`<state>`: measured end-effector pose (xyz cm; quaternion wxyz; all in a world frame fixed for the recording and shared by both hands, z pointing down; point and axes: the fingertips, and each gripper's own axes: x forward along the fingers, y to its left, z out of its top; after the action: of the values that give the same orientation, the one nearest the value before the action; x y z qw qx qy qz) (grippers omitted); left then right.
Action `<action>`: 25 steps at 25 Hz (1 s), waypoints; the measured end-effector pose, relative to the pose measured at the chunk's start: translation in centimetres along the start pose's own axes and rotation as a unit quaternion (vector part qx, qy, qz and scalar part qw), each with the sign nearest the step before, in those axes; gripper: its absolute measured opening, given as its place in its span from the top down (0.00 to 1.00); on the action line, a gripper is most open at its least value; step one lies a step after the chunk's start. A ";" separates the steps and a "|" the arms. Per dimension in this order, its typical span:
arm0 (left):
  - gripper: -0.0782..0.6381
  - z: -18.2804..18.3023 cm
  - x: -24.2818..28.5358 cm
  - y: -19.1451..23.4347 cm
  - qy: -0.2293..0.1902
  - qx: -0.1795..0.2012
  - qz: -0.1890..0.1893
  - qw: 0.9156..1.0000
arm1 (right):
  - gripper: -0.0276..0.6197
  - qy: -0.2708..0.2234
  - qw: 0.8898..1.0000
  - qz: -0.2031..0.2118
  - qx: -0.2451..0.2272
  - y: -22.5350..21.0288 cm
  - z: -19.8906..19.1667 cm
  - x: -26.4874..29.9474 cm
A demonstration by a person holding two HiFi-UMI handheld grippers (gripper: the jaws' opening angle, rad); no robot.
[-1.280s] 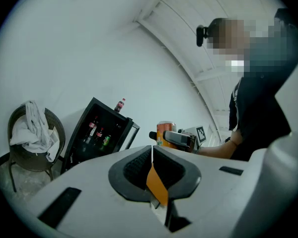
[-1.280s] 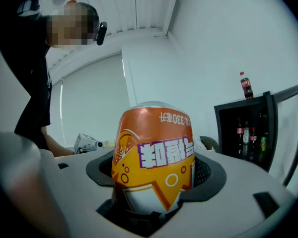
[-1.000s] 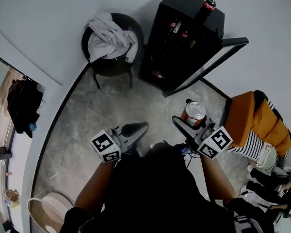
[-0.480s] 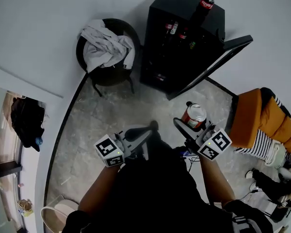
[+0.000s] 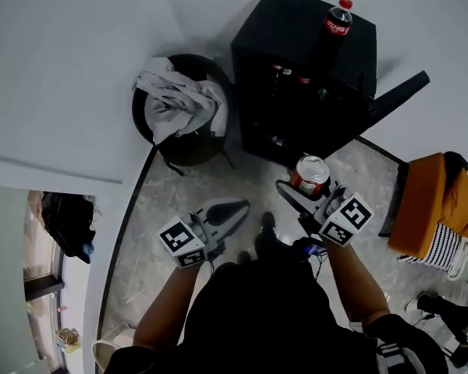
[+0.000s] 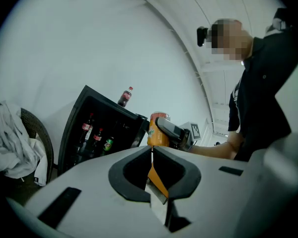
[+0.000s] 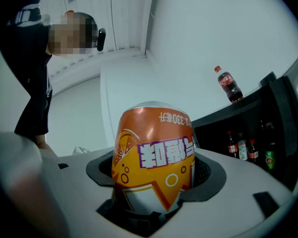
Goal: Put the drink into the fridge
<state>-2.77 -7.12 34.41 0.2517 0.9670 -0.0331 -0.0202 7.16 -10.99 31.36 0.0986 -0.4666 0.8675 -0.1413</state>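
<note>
An orange drink can [image 5: 310, 173] sits between the fingers of my right gripper [image 5: 306, 184], which is shut on it; in the right gripper view the can [image 7: 154, 157] fills the jaws of that gripper [image 7: 154, 187], its print upside down. Just beyond stands the black fridge [image 5: 296, 68] with its door [image 5: 398, 93] swung open to the right and several bottles [image 7: 246, 150] on its shelves. A cola bottle [image 5: 337, 18] stands on its top. My left gripper [image 5: 235, 207] is lower left of the can, shut and empty; its jaws [image 6: 152, 151] meet.
A round dark chair holding a heap of white and grey cloth [image 5: 179, 104] stands left of the fridge. An orange cushion with striped fabric [image 5: 435, 201] lies at the right. Dark clothing [image 5: 69, 224] hangs by a window at the lower left. Grey stone floor [image 5: 171, 201] lies between.
The view has moved closer to the fridge, which now stands right ahead of the can. Both grippers keep their pose, the right one still holding the can.
</note>
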 end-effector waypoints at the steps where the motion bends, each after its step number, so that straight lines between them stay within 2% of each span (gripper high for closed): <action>1: 0.87 0.1 0.6 0.8 0.010 0.002 0.004 1.000 | 0.45 -0.002 1.000 0.001 -0.004 -0.8 0.2 0.5; 4: 0.87 -0.1 2.4 2.7 0.035 0.006 0.014 0.999 | 0.45 -0.008 1.000 -0.012 -0.023 -3.7 0.3 1.4; 6: 0.87 -0.1 3.3 4.2 0.044 0.001 0.015 0.999 | 0.45 -0.017 0.999 -0.029 -0.016 -6.2 -0.1 2.0; 9: 0.87 0.0 4.5 6.1 0.055 -0.010 0.001 0.998 | 0.45 -0.030 0.998 -0.059 -0.002 -9.4 -1.5 3.1; 11: 0.87 0.0 5.2 7.6 0.058 -0.012 -0.015 0.998 | 0.45 -0.030 0.997 -0.077 -0.008 -11.1 -2.5 3.9; 14: 0.87 -0.6 6.3 10.6 0.060 -0.016 -0.049 0.997 | 0.45 -0.019 0.993 -0.105 -0.040 -13.5 -4.0 5.5; 18: 0.87 -2.0 7.0 14.4 0.099 -0.008 -0.086 0.991 | 0.45 -0.001 0.985 -0.150 -0.082 -16.4 -5.8 7.7; 22: 0.87 -2.6 8.3 17.4 0.108 0.020 -0.081 0.991 | 0.45 -0.005 0.980 -0.175 -0.098 -19.0 -6.6 9.1; 25: 0.87 -3.1 10.1 19.3 0.101 0.025 -0.084 0.991 | 0.45 0.002 0.975 -0.184 -0.123 -20.5 -7.2 9.7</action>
<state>6.41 -23.19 46.26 0.2267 0.9695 0.0730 0.0575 15.68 -28.80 44.71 0.0105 -0.6262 0.7779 -0.0500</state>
